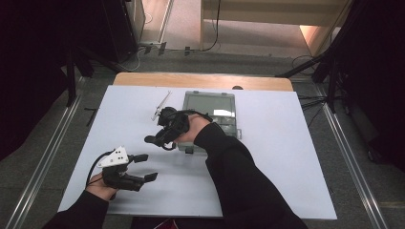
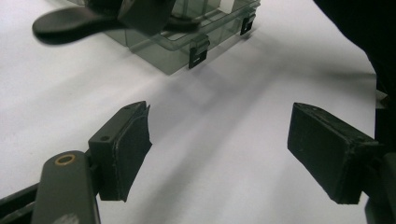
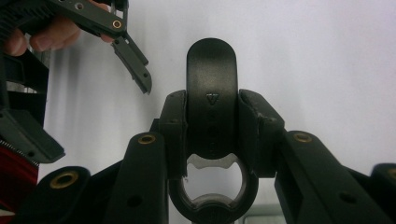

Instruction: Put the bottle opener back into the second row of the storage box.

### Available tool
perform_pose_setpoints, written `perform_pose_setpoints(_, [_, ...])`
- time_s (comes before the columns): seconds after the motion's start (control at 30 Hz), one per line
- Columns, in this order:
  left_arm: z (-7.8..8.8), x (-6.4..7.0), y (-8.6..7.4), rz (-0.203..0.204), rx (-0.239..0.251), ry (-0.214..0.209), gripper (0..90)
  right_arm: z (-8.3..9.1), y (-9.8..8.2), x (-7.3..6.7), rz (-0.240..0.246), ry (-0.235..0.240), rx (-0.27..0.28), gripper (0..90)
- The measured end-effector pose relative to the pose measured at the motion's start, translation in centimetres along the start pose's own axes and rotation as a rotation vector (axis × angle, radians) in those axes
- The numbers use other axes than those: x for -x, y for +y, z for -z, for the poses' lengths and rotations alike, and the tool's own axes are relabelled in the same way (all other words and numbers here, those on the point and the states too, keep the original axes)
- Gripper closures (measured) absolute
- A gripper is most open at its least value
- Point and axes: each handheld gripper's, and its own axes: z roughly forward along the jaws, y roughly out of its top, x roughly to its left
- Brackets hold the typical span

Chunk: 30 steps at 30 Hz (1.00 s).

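The right gripper (image 3: 211, 135) is clamped on a black bottle opener (image 3: 211, 88). Both jaws press against the sides of its handle. The rounded handle end projects forward past the jaw tips, and the metal opener ring sits behind them, close to the gripper body. In the high view the right gripper (image 1: 157, 138) is held above the white sheet (image 1: 286, 157), with the opener (image 1: 152, 140) pointing toward the person's left.

Directly behind and beside this gripper lies a clear plastic compartment box (image 1: 210, 112) with its lid shut (two dark latches show on its near wall). A thin clear strip (image 1: 161, 105) lies on the sheet just beyond the gripper, to the left of the box.

The left gripper (image 1: 145, 167) is spread wide and holds nothing. In the left gripper view its two padded jaws stand well apart above bare white sheet (image 2: 210, 154). Ahead of them sits the box (image 2: 187, 42), and the opener (image 2: 70, 25) hangs above and in front of it. The left hand (image 1: 100, 186) grips the tool body, which carries a grey three-cornered plate (image 1: 114, 156).
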Motion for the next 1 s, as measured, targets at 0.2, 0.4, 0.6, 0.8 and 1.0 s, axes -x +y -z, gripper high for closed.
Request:
perform_pose_setpoints(0.2, [0.0, 0.0, 0.0, -0.001, -0.006, 0.004, 21.1, 1.2, -0.6, 0.2, -0.010, -0.020, 0.002, 66.7])
perform_pose_setpoints(0.4, [0.0, 0.0, 0.0, -0.001, -0.002, 0.004, 21.1, 2.2, -1.3, 0.4, -0.023, -0.036, -0.003, 66.7])
perform_pose_setpoints(0.6, [0.0, 0.0, 0.0, 0.001, -0.002, 0.004, 21.1, 3.2, -2.0, 0.8, -0.026, -0.051, 0.001, 66.7])
perform_pose_setpoints(0.8, [-0.1, 0.0, 0.0, 0.002, -0.003, 0.003, 21.1, 4.2, -3.0, 1.1, -0.043, -0.069, -0.005, 66.7])
perform_pose_setpoints(1.0, [-0.1, 0.0, 0.0, 0.002, -0.004, 0.004, 21.1, 4.9, -3.9, 1.5, -0.064, -0.082, -0.002, 66.7])
